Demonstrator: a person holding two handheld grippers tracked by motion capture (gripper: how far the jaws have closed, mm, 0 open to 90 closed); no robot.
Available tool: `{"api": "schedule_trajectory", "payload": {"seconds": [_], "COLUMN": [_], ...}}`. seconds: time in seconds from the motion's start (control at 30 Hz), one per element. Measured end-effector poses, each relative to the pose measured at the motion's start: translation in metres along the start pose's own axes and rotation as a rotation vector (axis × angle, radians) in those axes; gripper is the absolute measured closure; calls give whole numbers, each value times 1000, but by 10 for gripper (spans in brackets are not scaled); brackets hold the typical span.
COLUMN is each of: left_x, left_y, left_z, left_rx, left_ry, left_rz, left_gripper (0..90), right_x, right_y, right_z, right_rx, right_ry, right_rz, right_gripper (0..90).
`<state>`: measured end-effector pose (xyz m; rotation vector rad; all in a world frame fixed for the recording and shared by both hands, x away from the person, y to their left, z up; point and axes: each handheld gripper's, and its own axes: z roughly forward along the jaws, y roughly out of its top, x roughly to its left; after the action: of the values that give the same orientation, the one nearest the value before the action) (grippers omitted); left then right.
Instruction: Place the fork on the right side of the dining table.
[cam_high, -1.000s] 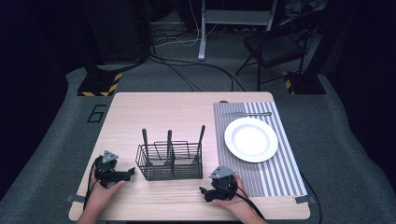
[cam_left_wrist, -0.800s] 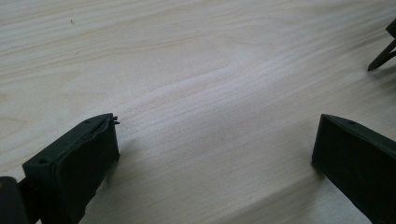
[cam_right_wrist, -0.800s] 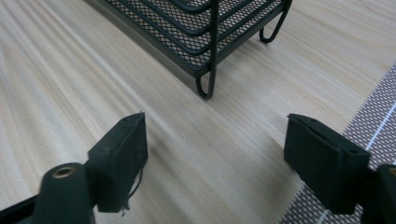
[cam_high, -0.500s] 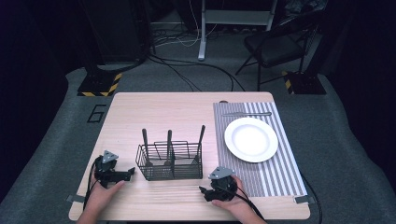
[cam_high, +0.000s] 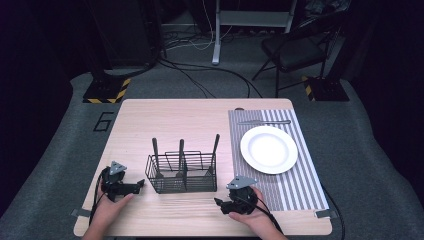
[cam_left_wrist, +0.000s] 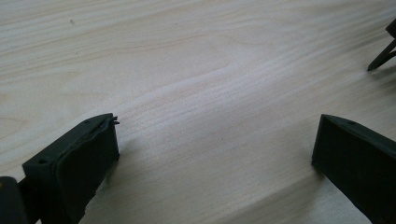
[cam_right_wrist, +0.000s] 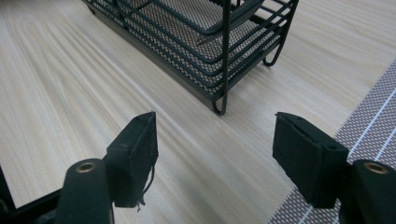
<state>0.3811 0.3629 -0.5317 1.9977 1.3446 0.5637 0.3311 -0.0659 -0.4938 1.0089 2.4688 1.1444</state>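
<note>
Right gripper (cam_high: 223, 204): jaws apart with nothing between them, just been closing in a bit, bare wood under the pads in the right gripper view. Straight ahead of those jaws and a touch to the left, the near right corner of the black wire cutlery caddy (cam_right_wrist: 205, 51), mesh floor and a curled wire foot resting on the table (cam_high: 200, 120). From the high view, parked just off the caddy's front right corner, near but not touching. Left gripper (cam_high: 140, 183): jaws spread wide, empty, pointing at the caddy's left end from just beside it, a thin dark bit of caddy wire poking in at the far right edge of the left gripper view. Three dark utensil handles (cam_high: 181, 154) standing upright in the caddy, long axes near vertical, tops leaning slightly; rightmost one (cam_high: 215, 146) closest to the right gripper, so probably that hand's pick. Likely needs a lift up and over the caddy rim, then a pinch across a handle from the side. Right of the caddy: striped placemat (cam_high: 300, 185) with a white plate (cam_high: 269, 149) on it, and a knife (cam_high: 263, 122) lying crosswise beyond the plate, well away from both grippers.
</note>
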Motion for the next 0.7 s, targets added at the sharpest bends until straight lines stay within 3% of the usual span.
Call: {"api": "schedule_trajectory", "payload": {"seconds": [0.7], "left_x": [0], "left_y": [0], "left_z": [0], "left_rx": [0], "left_ry": [0], "left_rz": [1], "left_gripper": [2], "right_x": [-15], "right_y": [16], "right_z": [-28], "right_rx": [-34], "right_ry": [9], "right_rz": [61], "right_gripper": [311]}}
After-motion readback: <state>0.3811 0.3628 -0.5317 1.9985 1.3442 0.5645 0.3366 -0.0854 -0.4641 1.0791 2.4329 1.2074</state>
